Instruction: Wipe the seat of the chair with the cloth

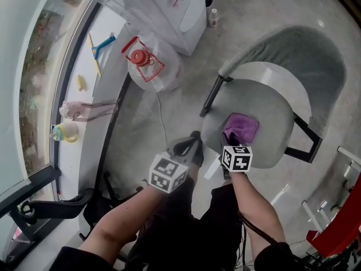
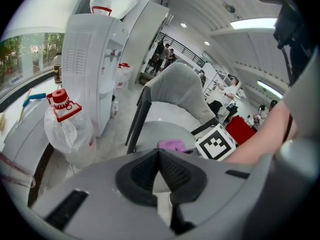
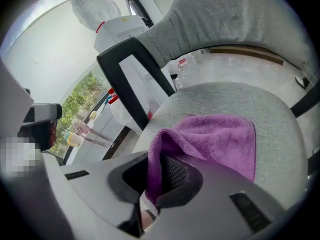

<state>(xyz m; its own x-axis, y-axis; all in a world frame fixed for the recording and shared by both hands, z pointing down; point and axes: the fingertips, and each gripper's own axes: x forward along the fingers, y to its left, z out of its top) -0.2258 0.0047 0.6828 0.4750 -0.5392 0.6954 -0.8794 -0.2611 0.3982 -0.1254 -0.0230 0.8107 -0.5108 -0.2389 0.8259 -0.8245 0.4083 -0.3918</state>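
A grey upholstered chair (image 1: 265, 114) with black legs stands on the floor in front of me. A purple cloth (image 1: 241, 127) lies on its seat (image 3: 240, 101), and my right gripper (image 1: 230, 149) is shut on the cloth's (image 3: 210, 139) near edge, one fold pinched between the jaws. My left gripper (image 1: 189, 145) hovers just left of the seat's front edge, jaws shut with nothing between them. In the left gripper view the chair (image 2: 175, 91) and a strip of the cloth (image 2: 172, 145) show beyond the jaws, beside the right gripper's marker cube (image 2: 216, 143).
A white water dispenser (image 1: 169, 7) stands at the back, with a plastic bag and a red-capped jug (image 1: 141, 58) beside it. A white windowsill (image 1: 84, 83) on the left holds a squeegee and small items. A red object (image 1: 341, 224) sits at right.
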